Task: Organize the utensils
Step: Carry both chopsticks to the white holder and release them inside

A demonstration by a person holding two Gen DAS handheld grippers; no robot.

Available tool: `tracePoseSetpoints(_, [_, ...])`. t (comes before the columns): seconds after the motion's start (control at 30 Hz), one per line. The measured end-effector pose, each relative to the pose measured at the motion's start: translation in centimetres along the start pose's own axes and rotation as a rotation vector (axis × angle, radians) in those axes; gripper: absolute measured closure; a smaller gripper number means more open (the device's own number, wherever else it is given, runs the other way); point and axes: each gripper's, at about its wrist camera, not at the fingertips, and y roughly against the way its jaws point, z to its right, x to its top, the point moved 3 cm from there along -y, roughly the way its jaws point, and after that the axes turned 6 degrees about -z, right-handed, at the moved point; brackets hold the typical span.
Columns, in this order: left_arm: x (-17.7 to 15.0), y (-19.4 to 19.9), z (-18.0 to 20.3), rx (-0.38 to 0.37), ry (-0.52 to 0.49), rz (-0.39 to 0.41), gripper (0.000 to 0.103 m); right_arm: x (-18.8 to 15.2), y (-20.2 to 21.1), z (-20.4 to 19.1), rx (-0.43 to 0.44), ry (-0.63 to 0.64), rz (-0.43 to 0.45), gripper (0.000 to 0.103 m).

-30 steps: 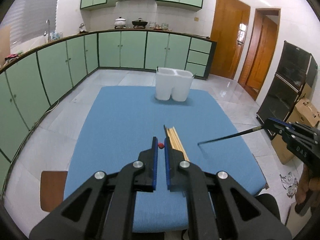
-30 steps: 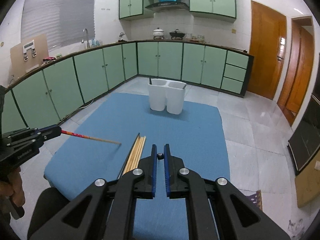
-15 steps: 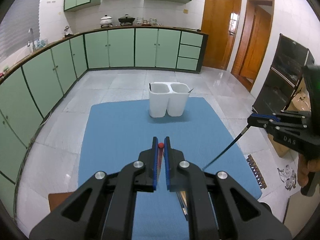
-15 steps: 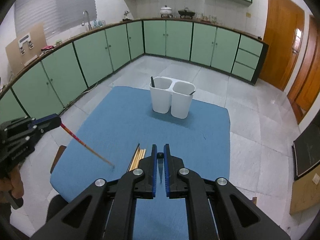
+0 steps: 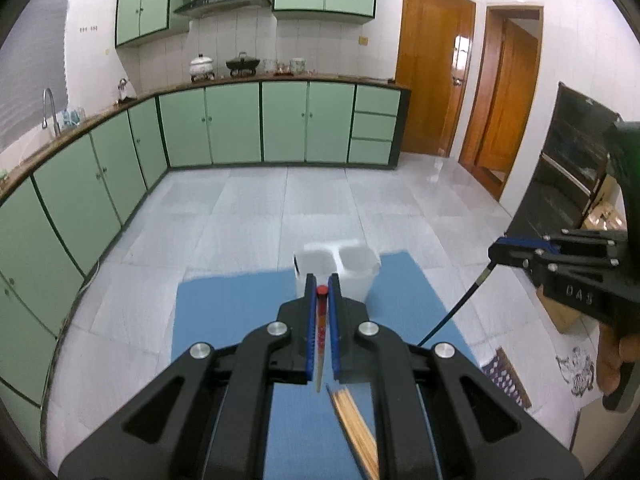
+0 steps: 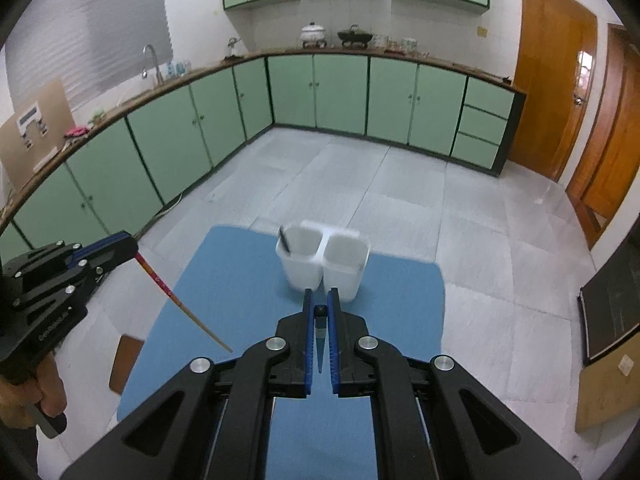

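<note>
We see the white two-cup holder (image 6: 322, 262) standing at the far end of the blue-covered bench (image 6: 224, 280), and we take it as our landmark. Nearer to us than the holder, the left claw (image 5: 322, 286) is pinched tight on a red-topped chopstick (image 5: 319, 344), which hangs down between its blue pads with the wooden tip pointing toward the bench. In the right wrist view the same chopstick (image 6: 180, 304) slants down from that claw (image 6: 126, 246), left of the holder. The right claw (image 6: 319, 304) is likewise clamped narrow on a black chopstick (image 6: 320, 340), held just in front of the holder; from the left wrist view this black chopstick (image 5: 456, 308) runs down from the right claw (image 5: 496, 252), right of the holder. A bundle of wooden chopsticks (image 5: 354, 424) lies on the bench, well on the near side from the holder. A dark utensil (image 6: 285, 242) leans inside the holder's left cup.
</note>
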Motion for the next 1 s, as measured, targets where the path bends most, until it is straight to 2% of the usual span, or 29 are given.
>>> tracePoseSetpoints(0.3, [9.2, -3.3, 1.3, 0.025, 0.028, 0.081, 0.098, 8.3, -1.0, 1.9, -0.027, -0.055, 0.103, 0.097])
tracePoseSetpoints(0.5, [12.9, -7.1, 1.6, 0.039, 0.036, 0.122, 0.098, 11.4, -4.4, 3.7, -0.044, -0.090, 0.139, 0.097])
tracePoseSetpoints(0.63, [13.0, -10.8, 1.5, 0.039, 0.038, 0.109, 0.098, 11.3, -8.6, 5.3, -0.046, -0.114, 0.104, 0.097])
tracePoseSetpoints(0.8, [10.4, -16.3, 0.7, 0.045, 0.044, 0.024, 0.098, 9.5, -13.7, 6.7, -0.043, -0.123, 0.032, 0.097])
tracePoseSetpoints(0.9, [9.0, -18.0, 0.0, 0.062, 0.043, -0.019, 0.097, 8.5, -15.2, 6.9, -0.062, -0.117, 0.011, 0.096])
tracePoseSetpoints(1.0, [8.4, -17.8, -0.6, 0.094, 0.023, -0.029, 0.091, 8.1, -15.3, 6.9, -0.084, -0.106, 0.013, 0.095])
